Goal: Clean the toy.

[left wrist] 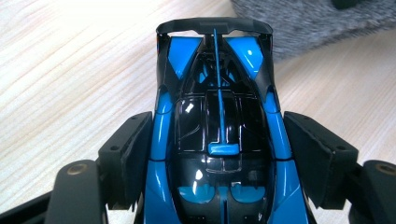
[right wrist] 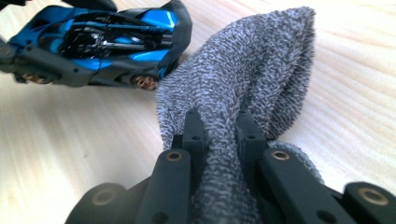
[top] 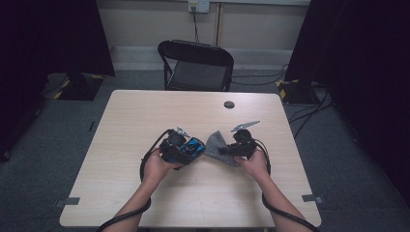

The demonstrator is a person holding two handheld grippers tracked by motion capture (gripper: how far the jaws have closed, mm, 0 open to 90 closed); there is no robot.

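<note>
A glossy blue and black toy car (left wrist: 219, 93) sits lengthwise between the jaws of my left gripper (left wrist: 219, 140), its rear wing pointing away; the pads (left wrist: 133, 151) press on both of its sides. From above, the left gripper (top: 186, 149) holds the car (top: 196, 145) near the table's middle. My right gripper (right wrist: 219, 128) is shut on a bunched grey knitted cloth (right wrist: 247, 70), which rises between its jaws. The cloth (top: 215, 143) hangs from the right gripper (top: 231, 150) just right of the car (right wrist: 107, 32), almost touching its tail.
The light wooden table (top: 145, 116) has a small dark round disc (top: 229, 104) near its far edge. A black folding chair (top: 196, 65) stands behind the table. Cables trail from both grippers past the forearms toward the near edge.
</note>
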